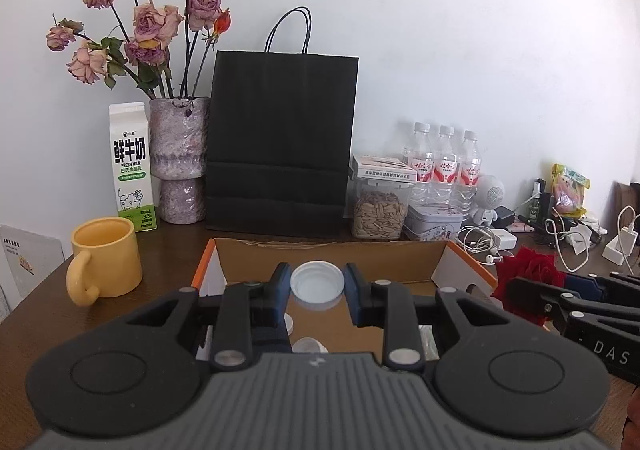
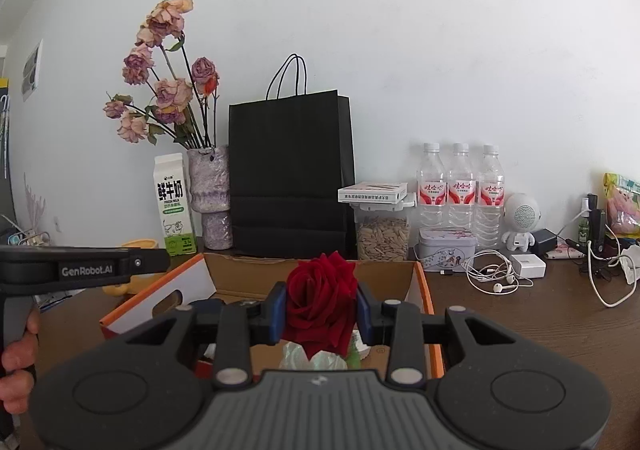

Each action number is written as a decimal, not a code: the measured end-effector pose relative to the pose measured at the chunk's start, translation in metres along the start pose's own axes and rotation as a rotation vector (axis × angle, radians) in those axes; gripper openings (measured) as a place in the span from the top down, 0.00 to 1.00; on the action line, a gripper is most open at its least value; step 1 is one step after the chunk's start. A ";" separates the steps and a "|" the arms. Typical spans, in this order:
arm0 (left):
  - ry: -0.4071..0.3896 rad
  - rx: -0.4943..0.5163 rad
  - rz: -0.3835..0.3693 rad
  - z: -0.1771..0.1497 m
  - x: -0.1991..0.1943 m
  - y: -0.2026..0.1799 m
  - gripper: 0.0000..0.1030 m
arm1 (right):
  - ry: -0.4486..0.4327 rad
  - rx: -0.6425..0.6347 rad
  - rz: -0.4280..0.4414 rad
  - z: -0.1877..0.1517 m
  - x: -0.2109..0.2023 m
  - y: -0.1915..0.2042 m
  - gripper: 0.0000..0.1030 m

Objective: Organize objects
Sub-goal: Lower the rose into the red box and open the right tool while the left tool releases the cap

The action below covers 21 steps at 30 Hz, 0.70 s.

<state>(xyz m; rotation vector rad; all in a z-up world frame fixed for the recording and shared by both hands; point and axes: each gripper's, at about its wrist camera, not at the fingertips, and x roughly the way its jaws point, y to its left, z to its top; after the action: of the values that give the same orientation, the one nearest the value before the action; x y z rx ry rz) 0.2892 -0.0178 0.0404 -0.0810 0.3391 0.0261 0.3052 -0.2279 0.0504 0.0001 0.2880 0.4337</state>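
My left gripper (image 1: 318, 286) is shut on a white plastic lid (image 1: 317, 281) and holds it over an open cardboard box with orange edges (image 1: 456, 270). More small white lids (image 1: 309, 346) lie on the box floor below. My right gripper (image 2: 322, 308) is shut on a red rose (image 2: 322, 302) above the same box (image 2: 420, 290); the rose also shows at the right of the left wrist view (image 1: 528, 274). Pale wrapped items (image 2: 296, 356) lie in the box under the rose.
On the brown table stand a yellow mug (image 1: 105, 262), a milk carton (image 1: 132, 165), a vase of dried roses (image 1: 180, 157), a black paper bag (image 1: 280, 141), a seed jar (image 1: 380, 205), a tin (image 1: 434, 221), three water bottles (image 1: 444, 165), earphones and chargers (image 2: 496, 274).
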 end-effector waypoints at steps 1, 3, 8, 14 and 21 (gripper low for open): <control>0.007 0.001 0.002 0.001 0.007 0.000 0.72 | 0.006 -0.002 -0.001 0.002 0.008 -0.001 0.68; 0.017 -0.006 0.012 0.002 0.020 0.001 0.72 | 0.018 -0.001 -0.004 0.005 0.025 -0.004 0.68; 0.062 -0.011 0.006 -0.005 0.040 0.005 0.72 | 0.050 0.032 -0.017 -0.005 0.055 -0.012 0.68; 0.087 0.003 0.024 -0.013 0.048 0.004 0.72 | 0.075 0.026 -0.024 -0.019 0.059 -0.017 0.68; 0.095 0.008 0.030 -0.015 0.052 0.004 0.72 | 0.097 0.022 -0.019 -0.024 0.062 -0.016 0.67</control>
<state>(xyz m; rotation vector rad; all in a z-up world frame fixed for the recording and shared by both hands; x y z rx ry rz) 0.3332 -0.0139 0.0088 -0.0693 0.4354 0.0512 0.3592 -0.2182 0.0093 -0.0027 0.3878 0.4119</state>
